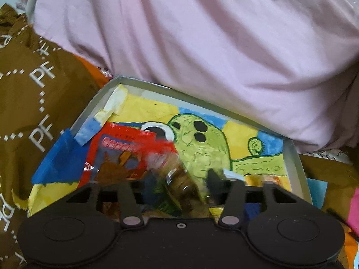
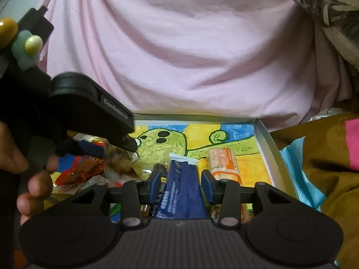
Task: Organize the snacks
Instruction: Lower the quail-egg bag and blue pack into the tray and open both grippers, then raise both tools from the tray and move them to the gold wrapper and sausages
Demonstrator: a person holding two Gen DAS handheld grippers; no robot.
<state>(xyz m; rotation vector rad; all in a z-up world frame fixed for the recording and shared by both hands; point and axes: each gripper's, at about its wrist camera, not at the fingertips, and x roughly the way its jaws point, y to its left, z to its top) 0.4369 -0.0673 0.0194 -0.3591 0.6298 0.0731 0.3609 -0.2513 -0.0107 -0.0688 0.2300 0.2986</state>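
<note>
Several snack packets already lie inside the shallow tray (image 2: pixel 267 139), whose floor carries a green-and-yellow drawing. An orange-and-cream packet (image 2: pixel 224 163) rests flat at centre right of the right wrist view, and a heap of red and brown wrappers (image 2: pixel 89 170) sits at lower left of that view. A dark blue packet (image 2: pixel 181 188) with a pale sealed end lies lengthwise in the lower centre, between the two blue pads of the right gripper (image 2: pixel 181 187). Its jaws stand partly open; a narrow gap shows on each side of the packet, so no grip is judged present.

In the left wrist view, a red packet (image 1: pixel 125 148) lies at centre left on the tray floor, and a blurred brown wrapper (image 1: pixel 181 179) sits in the lower centre, ahead of the left gripper (image 1: pixel 179 186). That gripper's jaws are also apart; whether they touch the wrapper cannot be told through the blur.

Judged progress: most visible snacks are in the tray, but loosely piled. Remaining work appears to be arranging them in order. A pink cloth (image 2: pixel 179 44) fills the upper frame beyond the tray.
</note>
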